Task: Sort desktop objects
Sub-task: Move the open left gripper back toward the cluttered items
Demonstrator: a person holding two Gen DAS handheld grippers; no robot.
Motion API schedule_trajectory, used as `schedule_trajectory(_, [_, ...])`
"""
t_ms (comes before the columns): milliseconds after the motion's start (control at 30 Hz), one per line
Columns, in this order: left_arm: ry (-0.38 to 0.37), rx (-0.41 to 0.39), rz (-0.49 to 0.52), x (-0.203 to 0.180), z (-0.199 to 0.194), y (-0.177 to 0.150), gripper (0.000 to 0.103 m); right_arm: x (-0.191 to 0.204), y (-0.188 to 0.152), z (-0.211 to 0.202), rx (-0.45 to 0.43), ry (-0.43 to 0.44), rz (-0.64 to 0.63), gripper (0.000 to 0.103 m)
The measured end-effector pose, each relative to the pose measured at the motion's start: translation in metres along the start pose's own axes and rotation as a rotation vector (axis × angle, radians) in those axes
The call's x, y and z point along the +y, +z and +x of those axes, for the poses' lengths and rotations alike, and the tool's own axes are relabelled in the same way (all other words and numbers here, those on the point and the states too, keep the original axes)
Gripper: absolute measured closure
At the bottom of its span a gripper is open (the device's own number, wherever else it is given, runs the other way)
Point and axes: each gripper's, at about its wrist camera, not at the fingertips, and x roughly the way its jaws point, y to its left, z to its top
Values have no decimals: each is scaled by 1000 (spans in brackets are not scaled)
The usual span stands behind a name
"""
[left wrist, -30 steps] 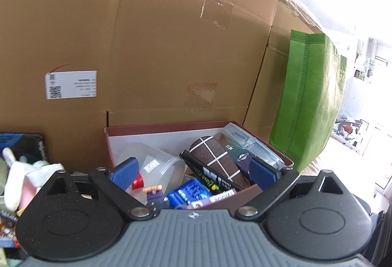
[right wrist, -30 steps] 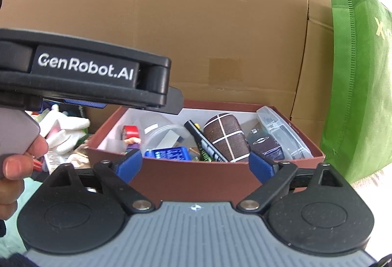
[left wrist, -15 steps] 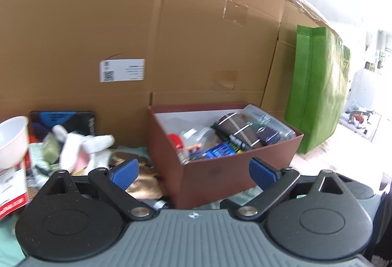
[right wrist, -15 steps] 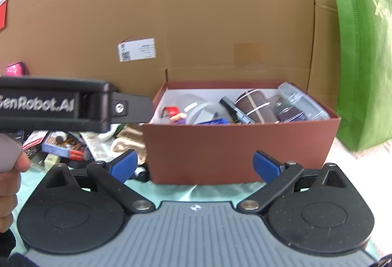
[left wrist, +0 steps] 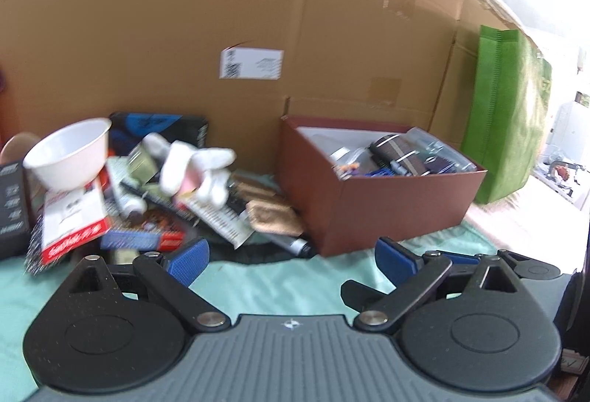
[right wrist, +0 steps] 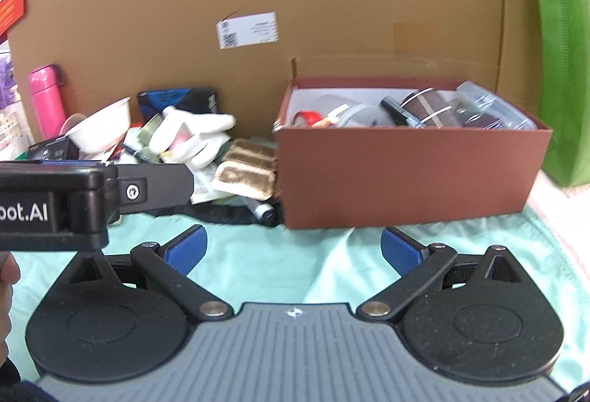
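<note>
Both grippers were wide open and empty. Left gripper (left wrist: 291,260) and right gripper (right wrist: 293,247) both hung over bare teal cloth (right wrist: 313,262) at lower centre of their frames, blue pads spread far apart with nothing between them.

Red-brown box (right wrist: 409,177) sat right of centre in both views, already holding sorted stuff: a brown striped case (right wrist: 429,110), a black marker, clear plastic containers, something red at its left end. Unsorted pile (left wrist: 147,188) lay left of the box, centre-left of frame, touching or nearly touching the box's left wall.

Key relation: the pile was ahead and to the left of both sets of fingers, and the box ahead and to the right. Left gripper looked nearer the pile; in the right wrist view its body (right wrist: 55,203) crossed the left edge just in front of the pile. Nearest loose items were the tan pads (right wrist: 245,177) and a dark tube (right wrist: 263,212) beside the box's lower left corner. The tube's long axis ran diagonally, cap toward lower right. Judged easiest next pick for the left gripper.

Also in the pile: white bowl (left wrist: 70,158) tilted on a red and white packet (left wrist: 73,221), white plush toy (left wrist: 195,169), and a dark box behind.

Left view was motion-blurred and labels were unreadable. Lower pile items overlapped and were hard to separate. The left gripper hid part of the pile in the right view. Box floor was not visible.
</note>
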Motion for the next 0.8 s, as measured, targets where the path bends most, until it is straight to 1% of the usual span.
schedule_trajectory(100, [27, 23, -33, 14, -3, -9, 4, 11, -6, 6, 30, 37, -7, 5])
schedule_trajectory(267, [68, 59, -87, 38, -2, -21, 4, 33, -15, 17, 72, 124, -24, 5])
schedule_trajectory(433, [113, 67, -141, 63, -3, -27, 4, 52, -20, 26, 98, 175, -71, 5])
schedule_trajectory(533, [127, 65, -172, 76, -4, -27, 4, 58, -22, 30, 105, 212, -78, 5])
schedule_trajectory(667, [138, 59, -191, 87, -4, -26, 4, 64, -22, 35, 113, 267, -79, 5])
schedule_trajectory(800, [141, 68, -211, 95, 2, -24, 9, 73, -21, 38, 112, 302, -98, 5])
